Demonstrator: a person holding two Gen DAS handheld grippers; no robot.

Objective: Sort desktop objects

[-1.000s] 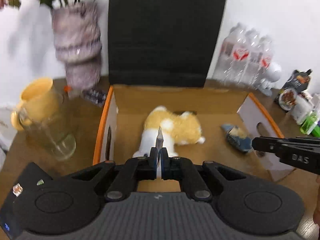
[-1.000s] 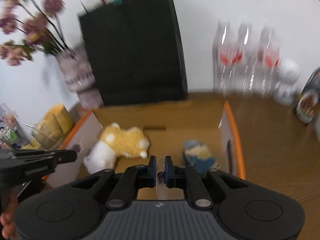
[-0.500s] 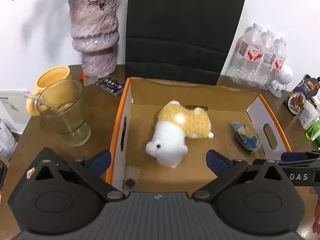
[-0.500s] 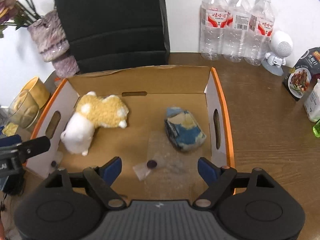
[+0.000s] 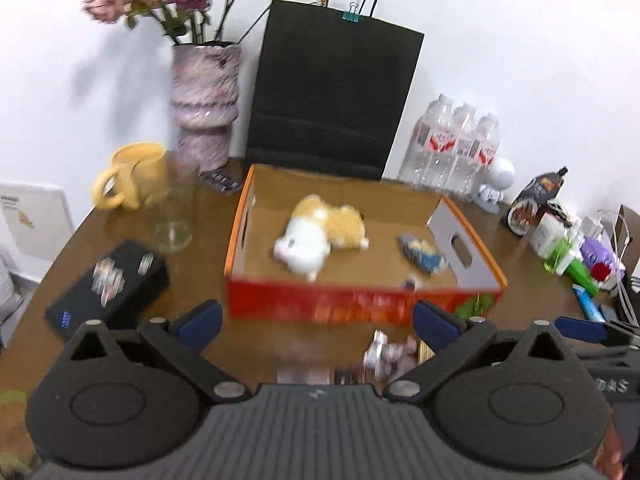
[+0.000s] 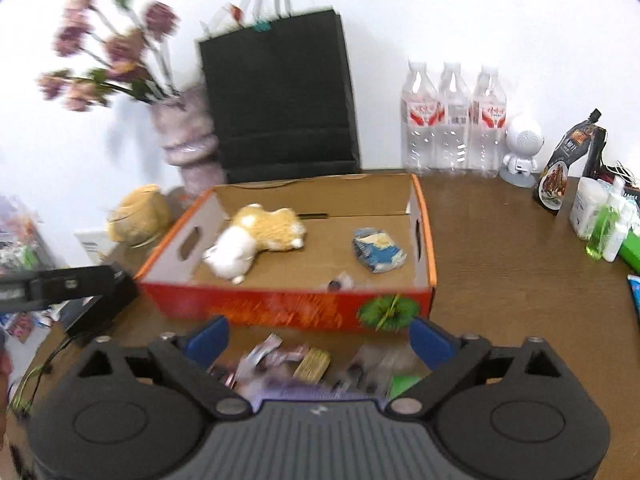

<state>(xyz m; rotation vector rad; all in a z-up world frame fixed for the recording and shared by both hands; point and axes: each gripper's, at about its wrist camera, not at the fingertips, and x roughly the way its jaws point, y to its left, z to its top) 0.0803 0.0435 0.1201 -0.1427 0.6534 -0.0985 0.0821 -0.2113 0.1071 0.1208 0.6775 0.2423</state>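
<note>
Both grippers, left (image 5: 316,318) and right (image 6: 318,334), gape empty, the right's jaws just widening, angled down over small clutter (image 6: 308,364) on bare table (image 6: 500,280) before the box (image 6: 288,310), where plush (image 6: 252,240) and packet (image 6: 378,256) lie apart.

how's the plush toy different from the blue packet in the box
The plush toy is fluffy, white and yellow; the blue packet is a smooth, crinkled wrapper in blue with pale print. The plush toy is clearly the larger and bulkier of the two; the blue packet is small and flatter. The plush toy lies toward the box's left side, the blue packet toward its right wall. Both lie loose on the floor of the cardboard box, apart from each other.
</note>
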